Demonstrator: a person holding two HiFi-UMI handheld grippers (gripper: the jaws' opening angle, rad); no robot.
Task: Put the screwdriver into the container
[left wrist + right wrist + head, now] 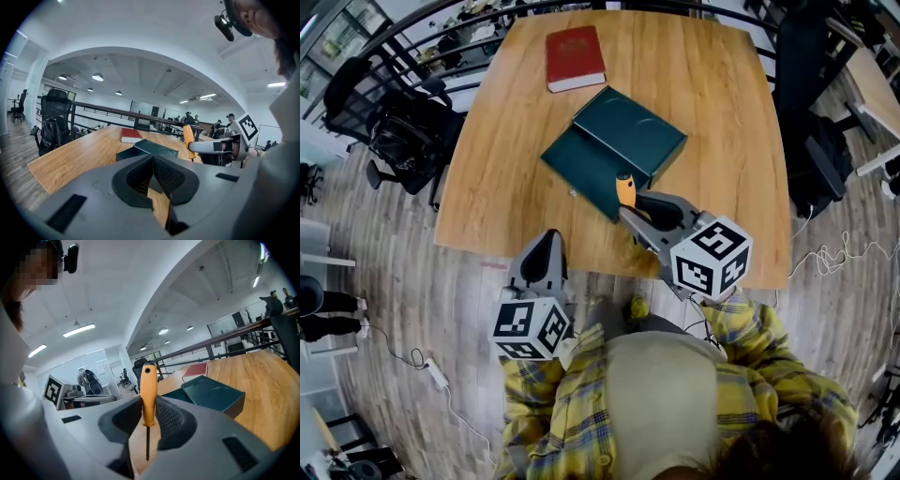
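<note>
An orange-handled screwdriver (148,394) stands upright between the jaws of my right gripper (149,414), which is shut on it, its dark shaft pointing down. In the head view the orange handle (624,189) shows above the near edge of the dark green open box (598,167); the right gripper (639,214) hovers just in front of it. The box's lid (630,132) lies partly over it. My left gripper (546,260) hangs off the table's front edge, shut with nothing in it (153,176). From the left gripper view the screwdriver (188,136) and box (150,150) are ahead.
A red book (575,57) lies at the far side of the wooden table (506,169). Black office chairs (403,131) stand left of the table, a dark chair (811,112) at right. A railing runs behind the table. Cables lie on the floor.
</note>
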